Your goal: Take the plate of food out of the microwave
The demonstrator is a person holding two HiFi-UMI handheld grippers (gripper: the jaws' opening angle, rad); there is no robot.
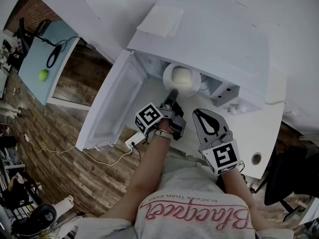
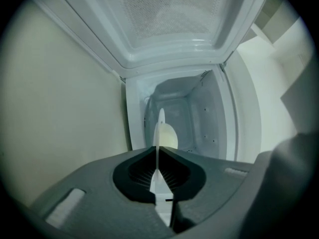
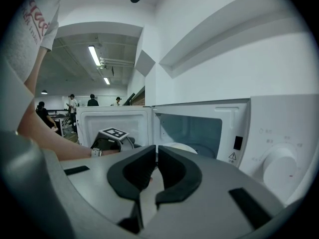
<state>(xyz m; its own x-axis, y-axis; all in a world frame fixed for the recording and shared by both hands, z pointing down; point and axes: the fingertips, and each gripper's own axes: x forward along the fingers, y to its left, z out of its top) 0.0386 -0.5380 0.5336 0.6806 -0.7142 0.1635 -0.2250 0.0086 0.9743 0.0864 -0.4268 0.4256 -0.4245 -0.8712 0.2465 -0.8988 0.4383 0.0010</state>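
Plate (image 1: 182, 78) is sitting just inside microwave (image 1: 214, 39), dead ahead of left gripper (image 1: 173, 94), whose jaws are pinching its near rim edge-on. Right gripper (image 1: 202, 114) is hanging farther back, jaws together, empty.

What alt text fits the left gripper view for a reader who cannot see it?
The left gripper is shut on the rim of a white plate, seen edge-on, with pale food on it. Beyond lies the cavity of the open microwave, its door swung out at the frame's top.
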